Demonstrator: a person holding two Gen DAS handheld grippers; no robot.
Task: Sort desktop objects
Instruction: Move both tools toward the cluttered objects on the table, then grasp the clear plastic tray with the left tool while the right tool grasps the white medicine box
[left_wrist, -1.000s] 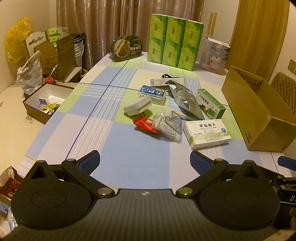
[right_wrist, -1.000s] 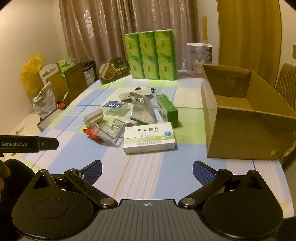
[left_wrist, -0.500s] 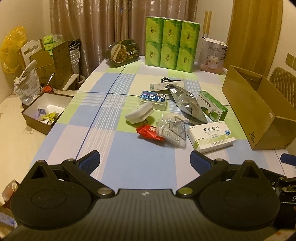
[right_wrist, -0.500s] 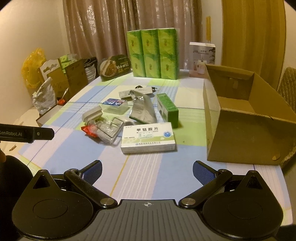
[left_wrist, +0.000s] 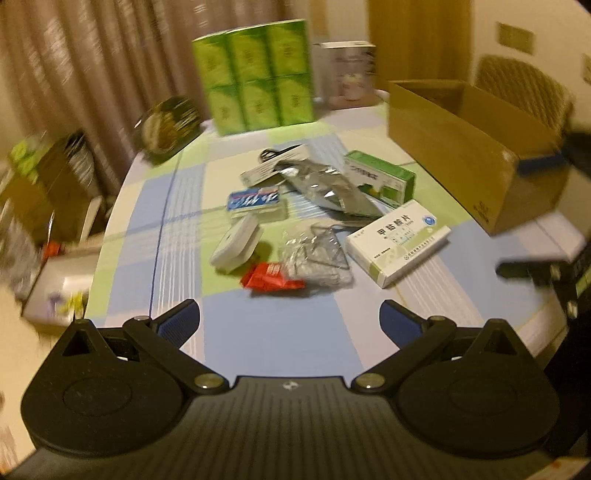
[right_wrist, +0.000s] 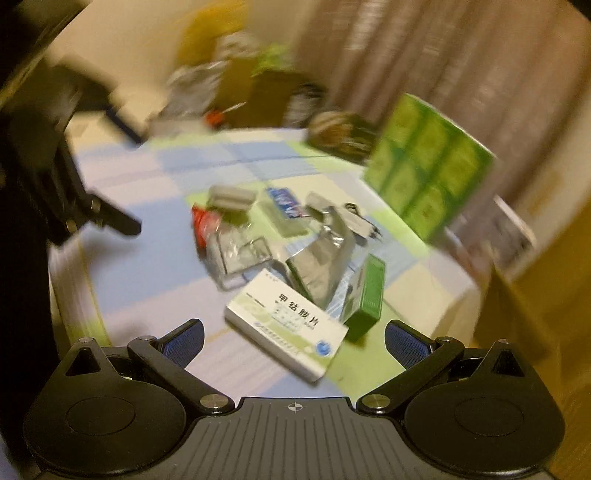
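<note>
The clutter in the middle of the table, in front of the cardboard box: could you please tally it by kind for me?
Printed cartons: 3, namely white medicine box, green box, long white box
Bags and wrappers: 3, namely silver foil pouch, clear plastic bag, red wrapper
Plastic cases: 2, namely blue-labelled case, white case
Total: 8

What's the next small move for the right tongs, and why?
Probably ease the right tongs forward and down onto the white medicine box. Both tongs are open and empty, and that box is the item nearest them, lying flat at the near edge of the pile with one end poking between the fingertips. The open cardboard box sits to the right, a likely drop spot.
</note>
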